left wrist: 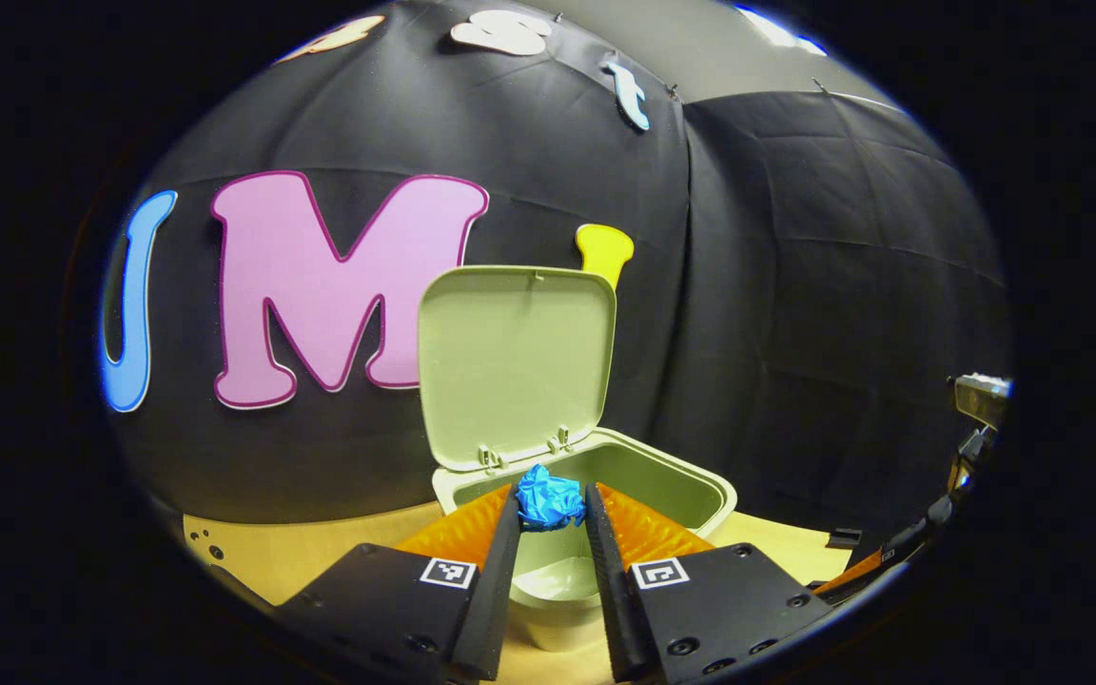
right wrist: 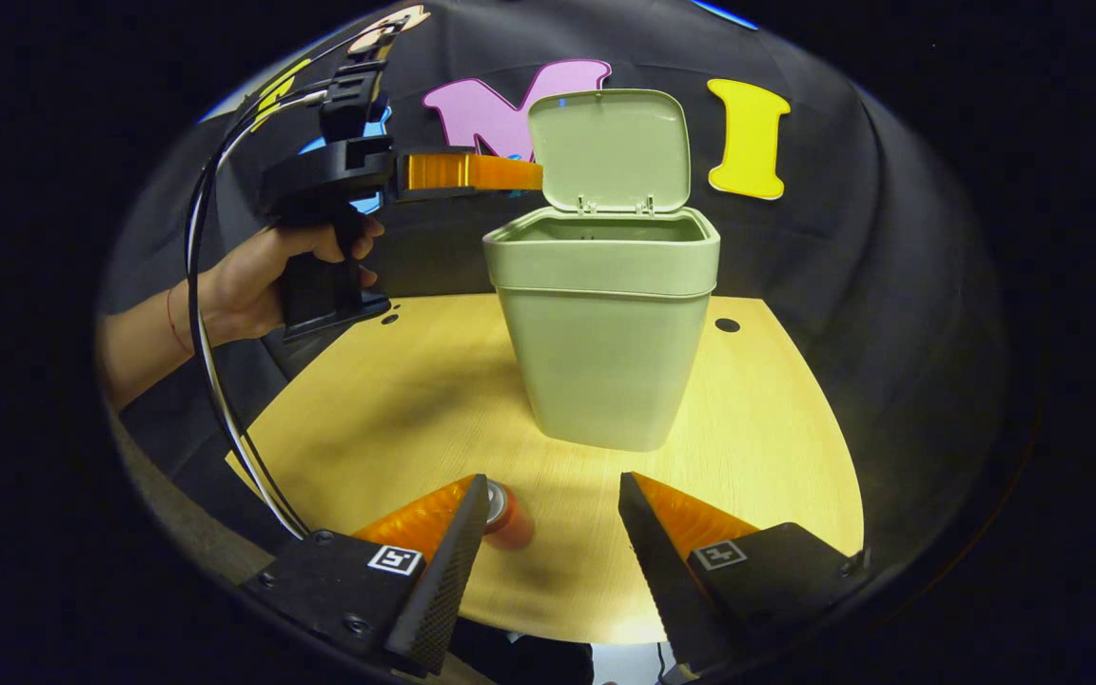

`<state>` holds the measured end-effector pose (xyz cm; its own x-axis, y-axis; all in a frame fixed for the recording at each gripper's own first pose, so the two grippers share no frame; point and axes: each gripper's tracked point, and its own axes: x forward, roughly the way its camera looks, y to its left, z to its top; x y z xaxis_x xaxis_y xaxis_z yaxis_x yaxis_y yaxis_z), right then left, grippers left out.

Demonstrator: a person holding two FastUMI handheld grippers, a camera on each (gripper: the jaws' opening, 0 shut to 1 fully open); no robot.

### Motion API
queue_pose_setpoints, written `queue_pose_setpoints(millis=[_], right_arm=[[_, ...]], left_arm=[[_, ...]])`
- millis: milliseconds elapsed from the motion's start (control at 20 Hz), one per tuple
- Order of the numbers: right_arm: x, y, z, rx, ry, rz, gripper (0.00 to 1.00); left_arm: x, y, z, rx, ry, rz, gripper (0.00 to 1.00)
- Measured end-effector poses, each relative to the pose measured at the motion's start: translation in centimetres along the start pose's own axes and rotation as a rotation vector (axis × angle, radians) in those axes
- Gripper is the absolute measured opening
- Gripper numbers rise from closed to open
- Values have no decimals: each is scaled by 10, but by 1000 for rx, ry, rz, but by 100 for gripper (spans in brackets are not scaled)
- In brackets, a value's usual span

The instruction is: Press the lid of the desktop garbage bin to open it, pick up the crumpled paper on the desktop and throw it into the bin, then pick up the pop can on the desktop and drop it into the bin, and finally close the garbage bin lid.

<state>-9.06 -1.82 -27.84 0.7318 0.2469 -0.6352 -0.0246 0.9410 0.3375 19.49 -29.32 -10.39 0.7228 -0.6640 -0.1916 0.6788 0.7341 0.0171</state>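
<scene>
Held crumpled paper (left wrist: 549,501) pinched between fingertips of left gripper (left wrist: 552,509), directly above open bin (left wrist: 676,487). Right gripper (right wrist: 553,509) spread wide, pop can (right wrist: 506,515) lying beside its left fingertip.

Each gripper has a black body with two wedge-shaped fingers whose inner faces are ribbed. A square black-and-white marker sits on top of each finger mount, and round screws dot the black plates. The left gripper (right wrist: 510,174) has a black pistol-type handle; black and white cables loop from it. The hand (right wrist: 258,276) wears a thin red wrist cord.
</scene>
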Motion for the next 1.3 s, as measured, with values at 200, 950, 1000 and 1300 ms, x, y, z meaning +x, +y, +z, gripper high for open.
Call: queue_pose_setpoints(millis=[200,950,1000,1300], right_arm=[[-1,-4,-1,0,7,7,87],[8,34,-9,-77,28,99,99],[11,39,-10,-88,32,111,99],[32,58,-24,-157,77,158,99]], left_arm=[[13,-1,-11,-2,36,14,46],[-50,37,-6,7,22,149,95],[-61,43,-6,-3,17,166,95],[-136,76,-24,-50,18,312,95]])
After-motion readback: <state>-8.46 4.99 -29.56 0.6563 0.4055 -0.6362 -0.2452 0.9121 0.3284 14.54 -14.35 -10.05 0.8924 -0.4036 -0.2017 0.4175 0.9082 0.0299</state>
